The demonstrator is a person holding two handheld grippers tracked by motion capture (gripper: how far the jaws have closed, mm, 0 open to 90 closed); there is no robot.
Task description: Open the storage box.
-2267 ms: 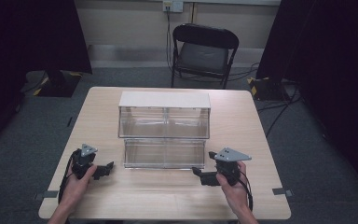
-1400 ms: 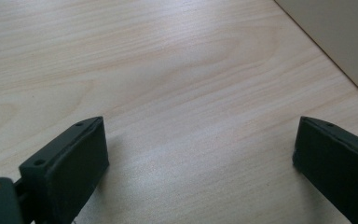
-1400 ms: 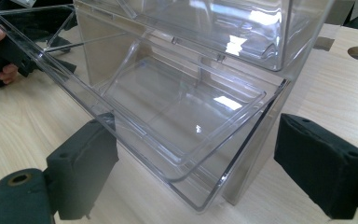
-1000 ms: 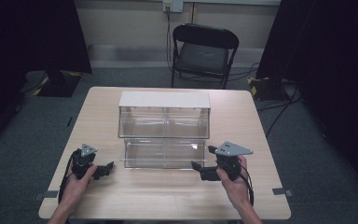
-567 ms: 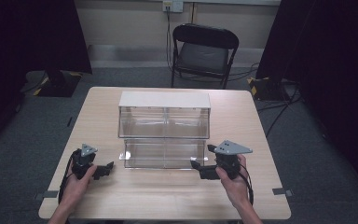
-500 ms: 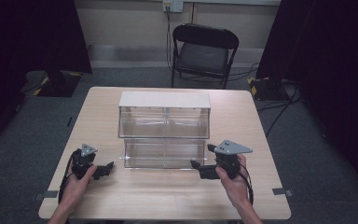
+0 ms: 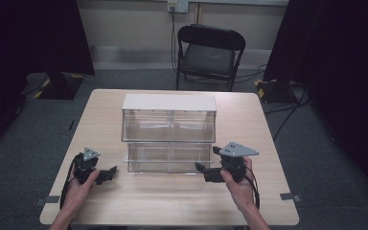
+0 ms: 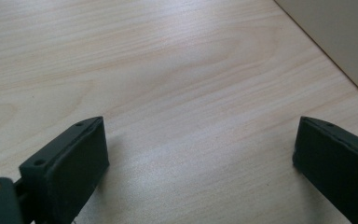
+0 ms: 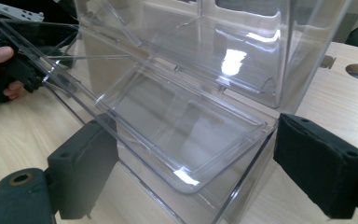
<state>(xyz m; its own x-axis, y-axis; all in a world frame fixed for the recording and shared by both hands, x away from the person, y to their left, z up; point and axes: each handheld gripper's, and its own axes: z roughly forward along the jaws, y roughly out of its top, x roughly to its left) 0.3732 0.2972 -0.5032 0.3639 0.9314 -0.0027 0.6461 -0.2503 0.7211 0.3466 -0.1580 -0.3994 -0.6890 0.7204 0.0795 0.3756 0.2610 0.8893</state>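
A two-tier bin [image 7: 168,134] stands at the middle of the bench [image 7: 124,196], its lower tier jutting toward the person. The left claw [image 7: 106,173] sits near the bin's front-left corner — the right claw [image 7: 206,172] at its front-right corner. Behind the bench, a chair [image 7: 210,52] stands on the floor.

A lab or studio recording space: black curtains [image 7: 33,43] flank the wooden table [image 7: 172,201], a folding chair [image 7: 210,52] stands behind it, cables [image 7: 287,110] trail across grey carpet.
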